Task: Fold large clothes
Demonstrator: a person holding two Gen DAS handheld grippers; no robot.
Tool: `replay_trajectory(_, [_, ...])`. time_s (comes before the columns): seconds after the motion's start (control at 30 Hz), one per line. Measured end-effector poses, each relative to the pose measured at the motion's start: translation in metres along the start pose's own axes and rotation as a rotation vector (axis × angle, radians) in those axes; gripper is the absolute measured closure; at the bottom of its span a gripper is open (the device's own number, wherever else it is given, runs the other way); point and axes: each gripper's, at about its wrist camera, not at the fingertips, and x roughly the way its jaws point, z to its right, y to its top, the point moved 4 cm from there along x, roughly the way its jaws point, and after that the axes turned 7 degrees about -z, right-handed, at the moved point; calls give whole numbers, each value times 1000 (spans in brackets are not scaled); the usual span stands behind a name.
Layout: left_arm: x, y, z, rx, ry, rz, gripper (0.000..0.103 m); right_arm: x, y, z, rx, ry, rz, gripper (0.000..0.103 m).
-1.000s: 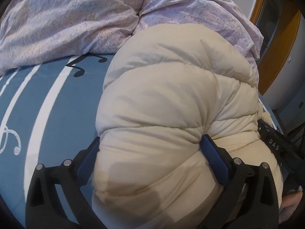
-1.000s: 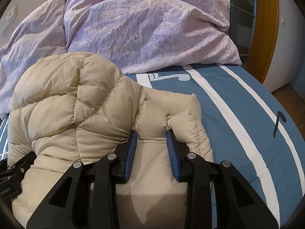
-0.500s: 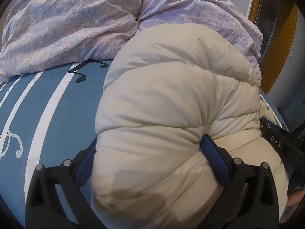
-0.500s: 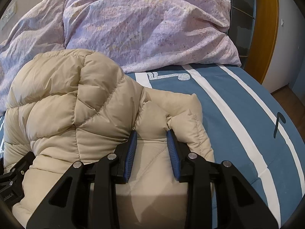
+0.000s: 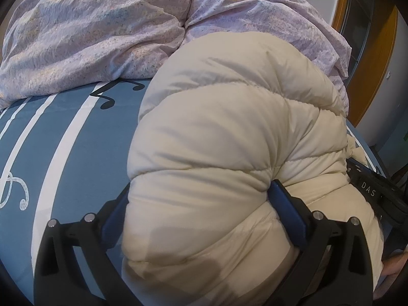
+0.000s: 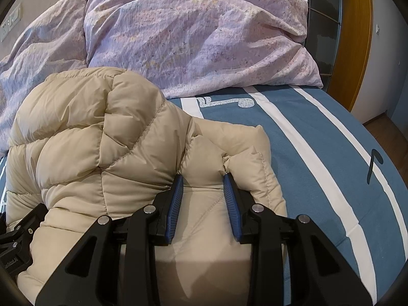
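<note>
The blue bedsheet [image 6: 318, 153] with white stripes and music notes spreads under everything you see, and the crumpled lilac duvet [image 6: 199, 38] is heaped along its far side. On the sheet, in front of that duvet, lies the cream puffer jacket [image 5: 229, 140], bunched into a thick quilted roll that touches the duvet at its far edge.

Your left gripper [image 5: 199, 209] has its jaws spread wide around a fat bulge of the jacket, and both blue pads dig into the padding, so it is clamped on the jacket. Your right gripper [image 6: 202, 193] pinches a narrower fold of the jacket [image 6: 102, 140] between its ribbed blue pads [image 6: 174, 204], with fabric puckering at both tips.

A sliver of your hand [image 5: 394, 267] shows at the lower right edge of the left view.
</note>
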Motion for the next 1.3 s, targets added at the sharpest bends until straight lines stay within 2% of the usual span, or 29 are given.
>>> replay_trajectory(1.3, [0,0,1,-3,1,0,2,0,-1,3,22,23,1,67])
